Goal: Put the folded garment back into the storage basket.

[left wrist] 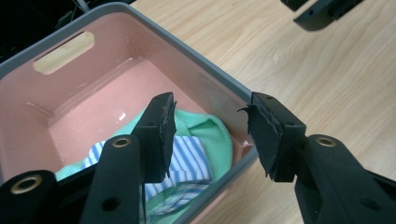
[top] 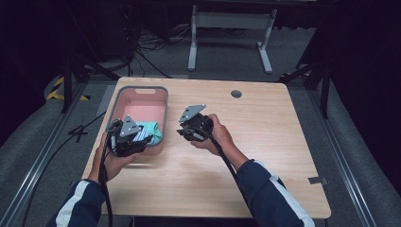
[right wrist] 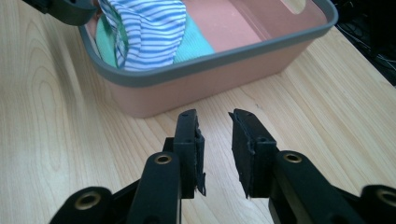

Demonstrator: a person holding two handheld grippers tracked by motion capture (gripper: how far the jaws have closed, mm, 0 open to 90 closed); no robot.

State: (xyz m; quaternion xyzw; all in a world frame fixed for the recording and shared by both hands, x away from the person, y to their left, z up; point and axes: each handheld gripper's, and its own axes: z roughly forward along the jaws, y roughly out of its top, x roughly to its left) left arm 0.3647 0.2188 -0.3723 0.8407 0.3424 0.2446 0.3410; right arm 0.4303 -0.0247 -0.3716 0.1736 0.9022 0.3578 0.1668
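High view: the left gripper (top: 138, 138) is hovering over the near end of a pink bin (top: 124, 98) with a grey rim. A green cloth (top: 154, 131) with a striped cloth on it is lying in the bin just ahead of the gripper. The right gripper (top: 185, 133) is hanging over the bare wooden table (top: 265, 142), just to the right of the bin, pointing toward it.

Left gripper view: the jaws are standing apart with nothing between the pads. The bin's grey rim (left wrist: 212, 74) is running under the gap. The green cloth and the blue-and-white striped cloth (left wrist: 189, 158) are lying below and behind the left jaw, inside the bin's near corner.

Right gripper view: the jaws are sitting narrowly apart, holding nothing, over the table. The bin's wall (right wrist: 210, 88) is lying just ahead of the tips, apart from them. The striped cloth is bulging above the rim, ahead and to the left.
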